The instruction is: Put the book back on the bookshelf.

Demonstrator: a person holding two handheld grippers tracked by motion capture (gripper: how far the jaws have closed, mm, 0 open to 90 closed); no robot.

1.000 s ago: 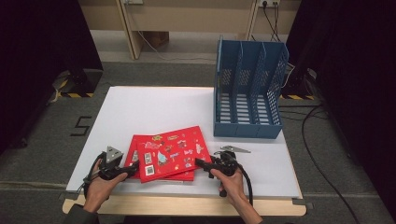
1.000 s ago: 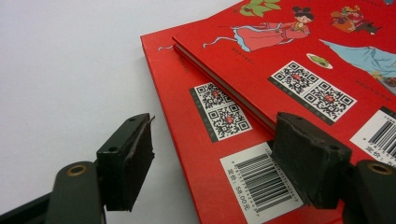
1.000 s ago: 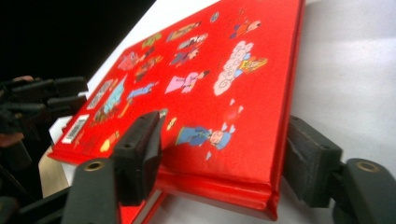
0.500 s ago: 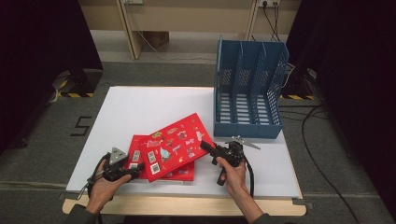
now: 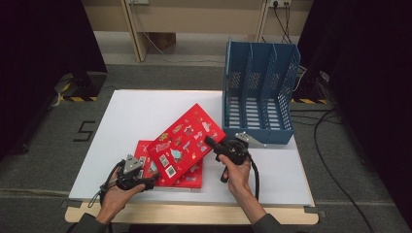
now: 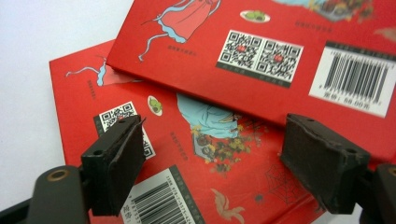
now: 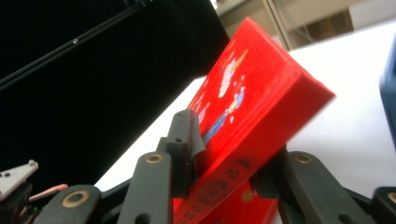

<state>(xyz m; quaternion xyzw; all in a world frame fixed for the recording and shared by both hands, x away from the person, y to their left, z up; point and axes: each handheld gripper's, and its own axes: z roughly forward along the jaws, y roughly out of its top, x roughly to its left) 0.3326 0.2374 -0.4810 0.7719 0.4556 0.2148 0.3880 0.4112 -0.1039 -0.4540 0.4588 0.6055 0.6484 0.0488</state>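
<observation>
High view is showing the right gripper [image 5: 210, 142], at centre frame, clamping the edge of the upper red book [image 5: 184, 143] and tilting it above the lower red book [image 5: 190, 177] lying flat on the white table [image 5: 131, 116]. Judging by the layout, the lifting step is under way; next the book probably needs carrying to the blue file rack [image 5: 260, 94] at upper right. Left gripper [image 6: 212, 163] is hanging released, jaws wide apart, over the lower book's cover, gripping nothing.
</observation>
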